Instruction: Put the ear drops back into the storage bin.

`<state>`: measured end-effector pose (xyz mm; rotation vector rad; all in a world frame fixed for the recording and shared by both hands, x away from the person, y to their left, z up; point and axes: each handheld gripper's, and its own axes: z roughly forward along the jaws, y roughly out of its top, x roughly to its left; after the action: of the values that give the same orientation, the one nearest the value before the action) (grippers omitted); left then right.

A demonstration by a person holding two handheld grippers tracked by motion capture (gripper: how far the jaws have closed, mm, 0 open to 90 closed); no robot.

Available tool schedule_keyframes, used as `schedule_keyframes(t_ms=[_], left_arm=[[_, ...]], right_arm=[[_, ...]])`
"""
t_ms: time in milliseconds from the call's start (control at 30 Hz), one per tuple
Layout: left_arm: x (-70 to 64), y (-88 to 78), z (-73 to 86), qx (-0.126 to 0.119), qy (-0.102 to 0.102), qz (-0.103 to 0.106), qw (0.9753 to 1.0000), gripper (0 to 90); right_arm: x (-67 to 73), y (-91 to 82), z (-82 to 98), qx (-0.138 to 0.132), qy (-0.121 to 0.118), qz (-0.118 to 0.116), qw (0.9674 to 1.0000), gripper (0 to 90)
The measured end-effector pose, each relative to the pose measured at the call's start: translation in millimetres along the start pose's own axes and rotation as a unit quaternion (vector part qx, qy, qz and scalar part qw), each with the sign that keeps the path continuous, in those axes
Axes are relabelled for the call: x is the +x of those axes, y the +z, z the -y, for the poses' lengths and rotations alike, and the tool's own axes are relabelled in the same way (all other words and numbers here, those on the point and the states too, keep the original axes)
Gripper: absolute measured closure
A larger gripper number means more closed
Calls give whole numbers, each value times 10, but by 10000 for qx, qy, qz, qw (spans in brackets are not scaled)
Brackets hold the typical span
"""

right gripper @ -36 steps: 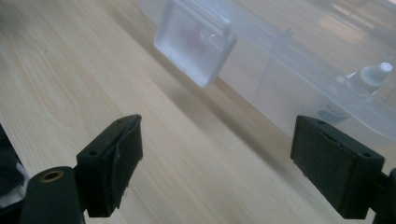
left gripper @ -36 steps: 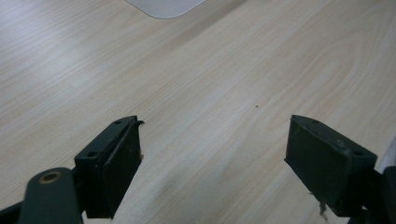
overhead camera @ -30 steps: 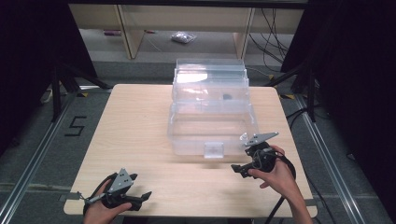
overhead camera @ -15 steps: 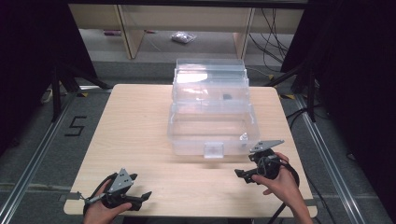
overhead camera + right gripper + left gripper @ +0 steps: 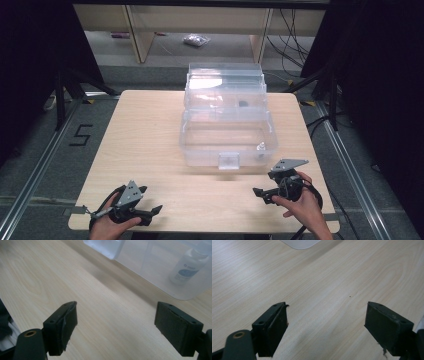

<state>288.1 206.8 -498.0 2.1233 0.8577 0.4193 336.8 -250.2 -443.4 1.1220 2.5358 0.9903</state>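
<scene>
On the near edge of the wooden table (image 5: 150, 130), left gripper (image 5: 150, 212) parked at the left corner, jaws spread wide over bare wood, holding nothing. Over on the right, right gripper (image 5: 261, 192) sitting just in front of the clear plastic box (image 5: 227, 142), jaws also wide apart and empty, not touching it. Inside the box, near its front right corner, a small white bottle (image 5: 188, 266) standing upright, blurry through the plastic, so label unreadable. Probably a dropper bottle, hard to say. Box latch (image 5: 229, 161) at the front middle, cut off at the top of the right gripper view. Small dark thing (image 5: 243, 104) in the upper tray, too tiny to make out.
</scene>
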Motion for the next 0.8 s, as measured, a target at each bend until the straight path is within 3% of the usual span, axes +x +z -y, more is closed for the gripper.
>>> schedule_keyframes(t_ms=[33,67,100,200,233,300,333,367,400,433,500,533,600,633,700,800], left_arm=[[-1,1,0,6,-1,1,10000,178],[15,0,-1,74,72,-26,9999,178],[11,-5,-5,91,64,-2,9999,177],[4,-2,-2,42,57,5,10000,178],[4,-2,-2,44,63,4,10000,178],[7,-1,-1,53,75,-28,10000,178],[8,-1,-1,54,76,-30,10000,178],[9,-1,-1,52,76,-25,10000,178],[8,-1,-1,53,77,-23,10000,178],[4,-2,-1,41,59,2,10000,178],[9,-2,-1,56,81,-32,9999,178],[5,0,-1,37,57,-15,10000,178],[5,-3,-1,48,72,1,10000,178],[4,-2,-2,48,69,3,10000,178],[3,-1,-2,52,76,1,10000,178],[3,0,-1,49,71,2,10000,178]], right_arm=[[2,19,18,-134,-47,56,9999,193],[16,-1,19,14,61,-44,10000,193],[22,7,32,-87,43,29,9999,192],[35,6,50,-47,70,-42,10000,189],[67,0,64,3,183,-40,9998,186],[60,18,80,-122,38,8,9999,179],[66,4,83,-7,101,-10,9999,180],[74,25,100,-142,116,-3,9998,180],[99,10,107,-15,243,-24,9997,181],[69,22,121,-77,49,53,9999,181],[94,33,140,-120,161,69,9998,181],[68,26,141,-88,21,-1,10000,181],[76,29,175,-115,127,60,9998,181],[102,32,209,-44,288,43,9996,181],[78,52,242,-48,147,37,9999,181],[88,74,291,-45,164,12,9999,181]])
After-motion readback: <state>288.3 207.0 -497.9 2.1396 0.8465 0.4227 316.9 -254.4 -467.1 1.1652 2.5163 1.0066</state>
